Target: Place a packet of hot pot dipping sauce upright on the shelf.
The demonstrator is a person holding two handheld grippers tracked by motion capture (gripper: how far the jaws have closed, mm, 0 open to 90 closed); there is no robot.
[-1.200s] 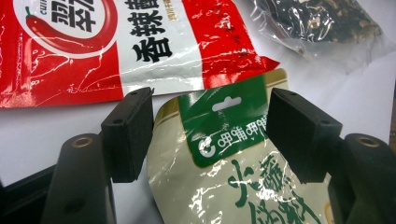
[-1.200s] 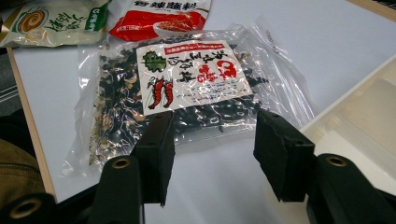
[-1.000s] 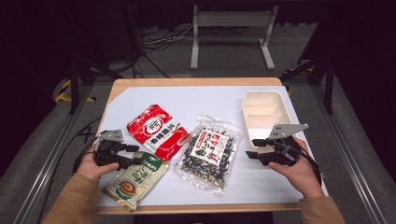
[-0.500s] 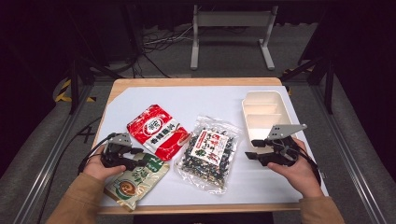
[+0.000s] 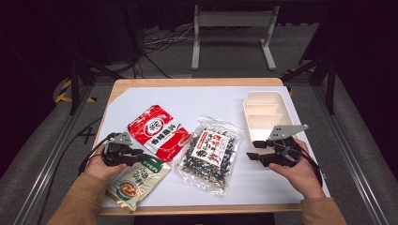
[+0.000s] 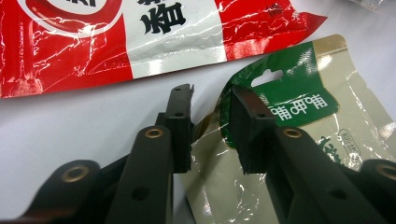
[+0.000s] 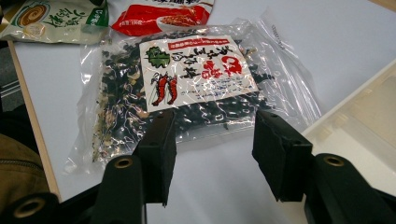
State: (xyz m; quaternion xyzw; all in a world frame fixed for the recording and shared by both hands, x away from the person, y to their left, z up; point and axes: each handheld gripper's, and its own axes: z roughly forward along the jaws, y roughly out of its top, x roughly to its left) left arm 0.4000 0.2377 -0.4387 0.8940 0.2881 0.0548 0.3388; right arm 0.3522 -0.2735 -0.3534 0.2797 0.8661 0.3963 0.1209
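A green and beige pouch [image 5: 138, 180] lies at the front left of the white table top. My left gripper [image 5: 141, 154] reaches over its top corner. In the left gripper view the jaws [image 6: 210, 100] straddle the pouch's [image 6: 299, 107] upper left edge; they have just been closing, with a gap still showing between pads and foil. A red and white packet [image 5: 158, 131] lies just beyond. My right gripper [image 5: 252, 150] stands open above bare table, its jaws [image 7: 212, 126] pointing at a clear bag of dark dried mix [image 7: 196, 79], which lies mid-table [image 5: 211, 150].
A white divided box [image 5: 263, 110] stands at the right, just behind my right gripper, and its rim [image 7: 369, 121] shows in the right gripper view. The red packet [image 6: 93, 42] lies close ahead of the left jaws. A metal stand is on the floor behind the table.
My left gripper has edged right onto the pouch's top corner and its jaws have narrowed. The right hand and gripper have stayed put.
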